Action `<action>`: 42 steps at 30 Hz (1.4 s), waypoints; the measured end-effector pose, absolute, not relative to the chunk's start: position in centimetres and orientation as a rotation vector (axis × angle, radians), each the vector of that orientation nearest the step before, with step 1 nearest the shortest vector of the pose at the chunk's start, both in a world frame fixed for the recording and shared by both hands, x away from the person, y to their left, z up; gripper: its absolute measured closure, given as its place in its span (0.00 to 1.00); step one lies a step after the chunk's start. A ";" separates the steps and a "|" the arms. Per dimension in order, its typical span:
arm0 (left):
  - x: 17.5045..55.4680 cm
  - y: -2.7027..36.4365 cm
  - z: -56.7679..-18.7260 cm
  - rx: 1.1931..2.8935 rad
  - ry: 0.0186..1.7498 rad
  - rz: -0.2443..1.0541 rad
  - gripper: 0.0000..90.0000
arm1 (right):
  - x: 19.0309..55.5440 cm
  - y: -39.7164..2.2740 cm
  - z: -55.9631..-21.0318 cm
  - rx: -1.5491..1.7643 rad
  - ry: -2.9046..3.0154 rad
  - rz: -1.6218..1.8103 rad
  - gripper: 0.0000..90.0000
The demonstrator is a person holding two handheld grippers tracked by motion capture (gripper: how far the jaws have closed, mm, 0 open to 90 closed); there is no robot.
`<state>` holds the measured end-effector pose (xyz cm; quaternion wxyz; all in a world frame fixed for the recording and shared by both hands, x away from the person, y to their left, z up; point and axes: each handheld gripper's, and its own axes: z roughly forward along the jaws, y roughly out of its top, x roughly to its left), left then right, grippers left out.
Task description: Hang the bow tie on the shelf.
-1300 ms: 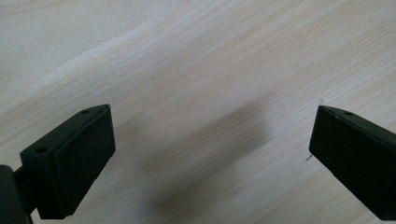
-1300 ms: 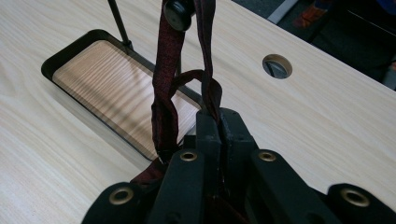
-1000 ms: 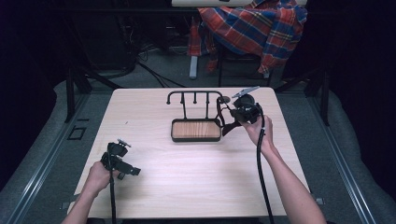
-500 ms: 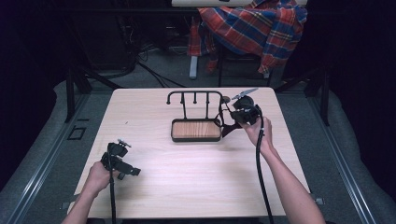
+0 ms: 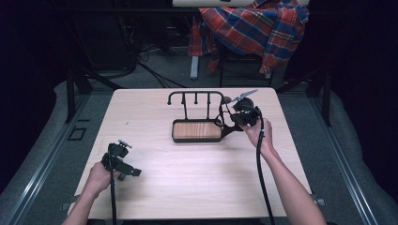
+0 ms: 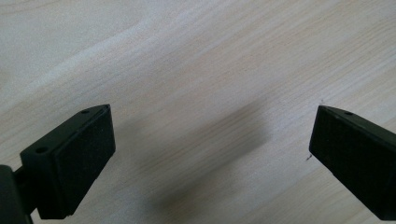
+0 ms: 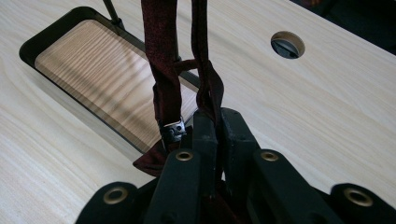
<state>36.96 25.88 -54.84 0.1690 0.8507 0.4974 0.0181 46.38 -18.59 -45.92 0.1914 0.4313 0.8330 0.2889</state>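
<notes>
Maroon strap — one — pinched in right tool; one rack.

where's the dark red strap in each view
High view: dark red strap right of centre, between rack and right tool.
Right gripper view: strap centre, running up from the shut jaws.
Left gripper view: bare table, open jaws.
Shared landmark: wooden tray.
</notes>
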 end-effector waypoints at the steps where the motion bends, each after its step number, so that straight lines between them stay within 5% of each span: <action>1: 37.0 25.9 -54.9 2.420 1.413 0.047 0.00 | 46.4 -18.6 -45.9 1.211 2.340 0.812 0.94; 30: 36.9 25.9 -54.8 2.420 1.410 0.047 0.00 | 46.0 -18.6 -45.6 1.187 2.383 0.820 0.71; 42: 36.9 25.8 -54.8 2.423 1.405 0.049 0.00 | 44.7 -18.4 -44.5 1.173 2.426 0.829 0.43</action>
